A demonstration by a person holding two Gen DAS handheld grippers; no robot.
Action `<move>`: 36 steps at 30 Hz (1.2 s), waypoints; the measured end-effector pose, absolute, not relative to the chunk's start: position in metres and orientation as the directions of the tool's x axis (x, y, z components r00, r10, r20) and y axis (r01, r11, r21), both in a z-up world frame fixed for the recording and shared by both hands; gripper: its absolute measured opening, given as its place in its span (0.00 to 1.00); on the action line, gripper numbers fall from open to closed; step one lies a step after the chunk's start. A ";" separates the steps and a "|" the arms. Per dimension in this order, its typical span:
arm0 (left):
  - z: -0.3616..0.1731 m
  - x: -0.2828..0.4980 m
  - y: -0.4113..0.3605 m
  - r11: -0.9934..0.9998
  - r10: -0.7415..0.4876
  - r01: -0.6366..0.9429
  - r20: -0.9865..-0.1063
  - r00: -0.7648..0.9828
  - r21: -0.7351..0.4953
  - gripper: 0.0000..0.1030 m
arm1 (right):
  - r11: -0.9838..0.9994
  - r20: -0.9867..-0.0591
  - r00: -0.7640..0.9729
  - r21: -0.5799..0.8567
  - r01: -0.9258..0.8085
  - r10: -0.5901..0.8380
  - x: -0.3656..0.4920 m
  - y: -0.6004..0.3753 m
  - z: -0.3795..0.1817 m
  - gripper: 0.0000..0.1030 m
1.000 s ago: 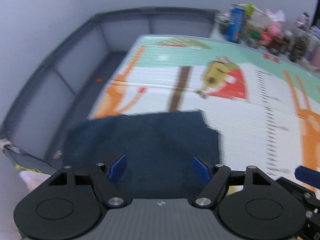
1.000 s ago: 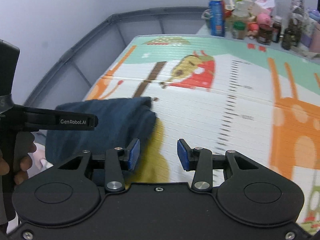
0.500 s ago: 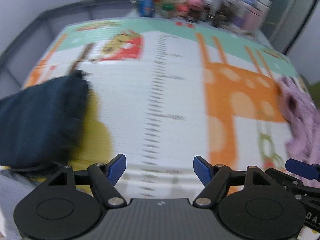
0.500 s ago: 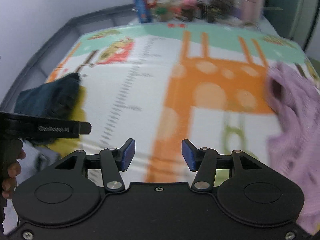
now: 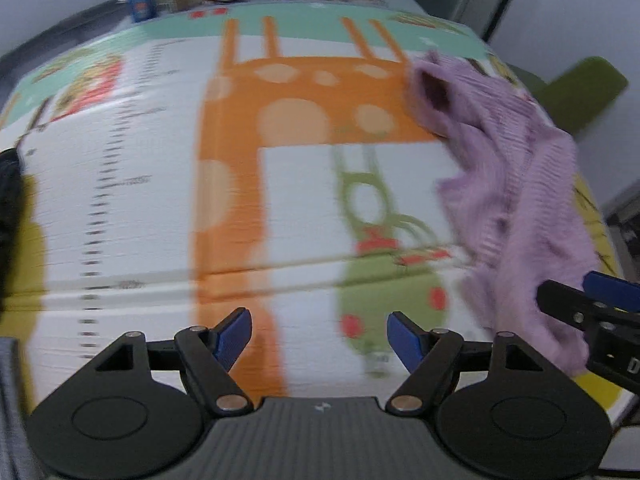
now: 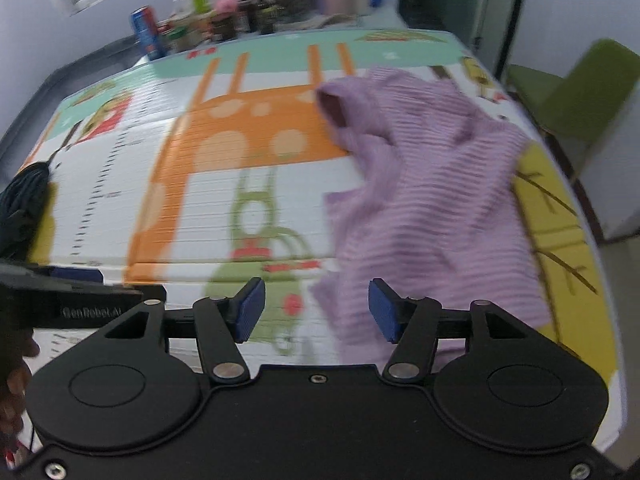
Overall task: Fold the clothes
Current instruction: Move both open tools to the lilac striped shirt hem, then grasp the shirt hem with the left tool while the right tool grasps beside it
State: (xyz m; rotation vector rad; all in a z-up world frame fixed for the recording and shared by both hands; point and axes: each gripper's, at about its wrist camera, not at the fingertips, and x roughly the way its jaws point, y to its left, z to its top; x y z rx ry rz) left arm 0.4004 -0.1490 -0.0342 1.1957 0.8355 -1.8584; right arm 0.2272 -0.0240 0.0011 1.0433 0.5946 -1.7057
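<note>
Left claw open wide, nothing between the blue pads, hanging over the bare play mat. Right claw opening, also empty, near edge of the purple sweater showing just past the gap but not pinched. Sweater crumpled and unfolded on the right side of the counter, one cuff toward the orange giraffe print, well apart from the dark blue garment bundled at the far left edge. Likely step: reaching for the sweater to spread it flat. Best done by taking two separate outer edges, say hem or shoulders, one per claw, pinching a single layer and pulling apart low over the mat; grabbing the middle bunch risks dragging a lump. Readable writing: "GenRobot.AI" on the other handle in the right wrist view, blurred. Blue can and clutter at the back, labels too blurred to read.
</note>
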 end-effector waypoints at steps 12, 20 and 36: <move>-0.050 0.292 -0.117 -0.599 -0.194 0.786 -0.924 -0.330 -0.155 0.79 | -0.533 -0.867 -0.240 0.035 0.845 -0.436 0.132 0.021 -0.019 0.65; -0.083 0.253 -0.121 -0.592 -0.207 0.801 -0.945 -0.255 -0.086 0.82 | -0.580 -0.886 -0.292 -0.032 0.814 -0.361 0.086 0.019 -0.055 0.66; -0.088 0.254 -0.120 -0.619 -0.153 0.766 -0.930 -0.334 -0.173 0.30 | -0.589 -0.916 -0.135 0.126 0.798 -0.378 0.083 0.007 -0.087 0.22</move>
